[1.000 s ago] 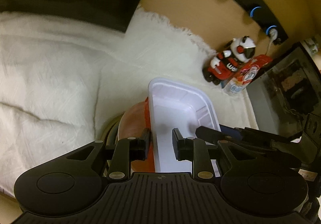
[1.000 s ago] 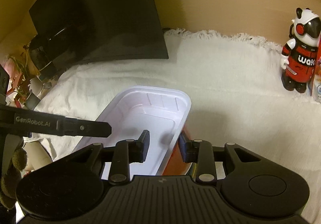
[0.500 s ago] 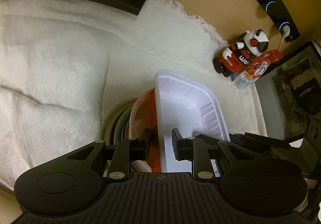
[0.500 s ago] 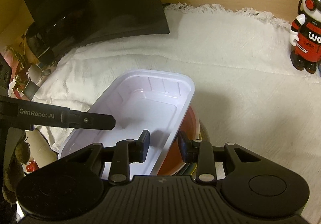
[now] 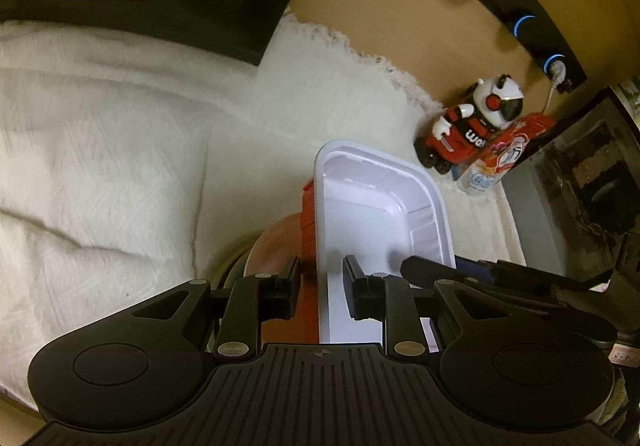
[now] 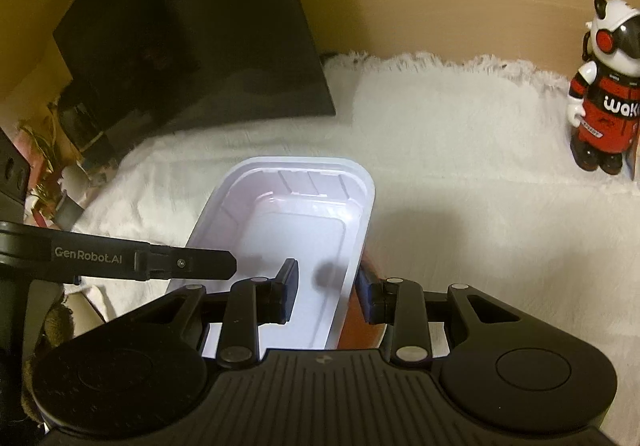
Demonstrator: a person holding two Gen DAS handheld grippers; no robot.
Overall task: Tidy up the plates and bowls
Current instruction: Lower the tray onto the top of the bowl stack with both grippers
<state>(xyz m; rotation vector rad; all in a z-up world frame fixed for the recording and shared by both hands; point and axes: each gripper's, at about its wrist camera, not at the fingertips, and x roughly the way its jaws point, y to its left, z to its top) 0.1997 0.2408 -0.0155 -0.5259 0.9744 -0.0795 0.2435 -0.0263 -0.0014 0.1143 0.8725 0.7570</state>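
A white rectangular plastic tray point(image 5: 380, 206) rides on top of a red bowl point(image 5: 308, 214), with a pinkish dish point(image 5: 276, 242) and a dark plate rim point(image 5: 232, 266) showing under them. My left gripper point(image 5: 322, 286) is shut across the tray's left wall and the red bowl's edge. My right gripper point(image 6: 326, 294) is shut across the tray's point(image 6: 296, 214) right wall, with one finger inside the tray and the other outside by the red bowl point(image 6: 356, 310). Each wrist view shows a finger of the other gripper reaching in from the side. The stack's underside is hidden.
A white textured cloth point(image 5: 100, 166) covers the surface. A red, white and black toy robot point(image 6: 604, 98) stands at the back right beside a red carton point(image 5: 500, 158). A black screen point(image 6: 192, 38) leans at the back left. A dark box point(image 5: 580, 174) is at the right.
Both grippers swung with the tray over the cloth and came back. The red bowl and the plate rim beneath showed more half a second ago than now. Both grips are unchanged.
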